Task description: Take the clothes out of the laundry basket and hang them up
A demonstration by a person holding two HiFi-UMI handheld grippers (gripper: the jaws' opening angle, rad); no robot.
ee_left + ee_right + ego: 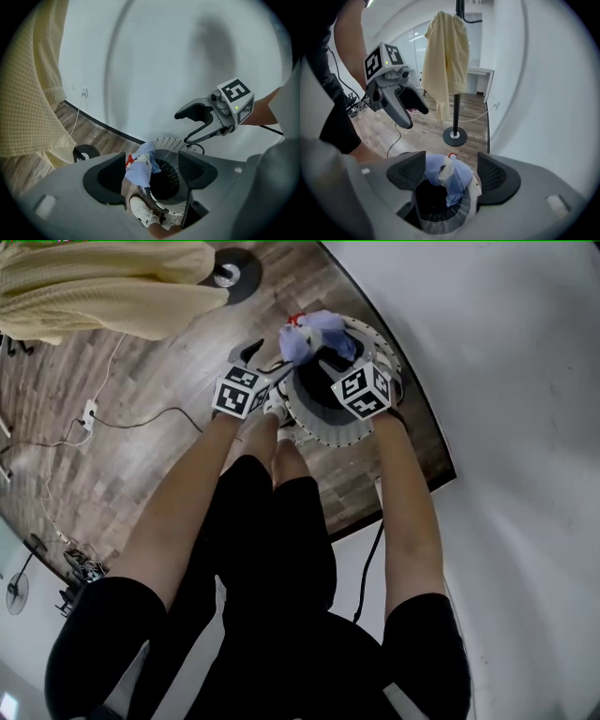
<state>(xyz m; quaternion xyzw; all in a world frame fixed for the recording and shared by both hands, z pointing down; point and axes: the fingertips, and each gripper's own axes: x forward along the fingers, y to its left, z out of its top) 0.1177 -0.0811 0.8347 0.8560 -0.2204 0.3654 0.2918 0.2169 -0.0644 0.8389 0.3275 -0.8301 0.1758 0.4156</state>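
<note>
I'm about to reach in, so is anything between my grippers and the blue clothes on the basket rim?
Nothing visible stands in the way. The blue clothes lie over the rim of the laundry basket, and the left gripper and right gripper hover open above them with clear air between.

Reads bright and evenly lit throughout, with one soft grey shadow on the white wall (211,42) in the left gripper view, strong fisheye bending and black corners in both gripper views, and the near foreground soft and out of focus.
</note>
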